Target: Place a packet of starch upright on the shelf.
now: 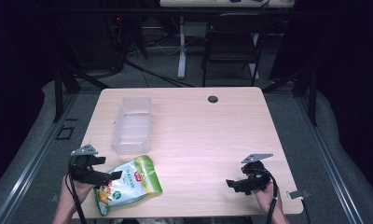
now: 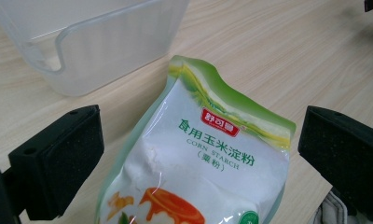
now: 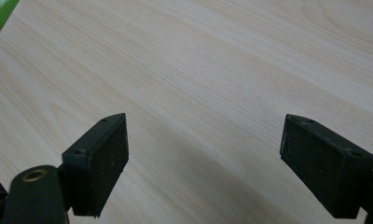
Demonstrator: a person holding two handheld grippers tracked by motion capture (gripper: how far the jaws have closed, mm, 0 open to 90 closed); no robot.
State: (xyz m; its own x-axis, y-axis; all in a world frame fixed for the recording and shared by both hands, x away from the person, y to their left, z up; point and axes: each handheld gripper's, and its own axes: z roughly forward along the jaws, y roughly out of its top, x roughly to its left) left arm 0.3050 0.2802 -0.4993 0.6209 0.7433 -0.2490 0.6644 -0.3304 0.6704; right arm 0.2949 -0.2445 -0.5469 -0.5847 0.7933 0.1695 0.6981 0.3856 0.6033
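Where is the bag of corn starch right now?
The corn starch bag lies flat near the table's front left corner, just in front of the clear plastic bin, between the open jaws of the left gripper.

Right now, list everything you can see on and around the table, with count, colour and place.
corn starch bag: one, white and green, near left edge, lying flat
plastic bin: one, clear, left half, beyond the bag
grommet: one, black, far edge
table: one, light wood
chair: one, black, behind the table
left gripper: one, black, jaws open either side of the bag
right gripper: one, black, jaws open over bare wood
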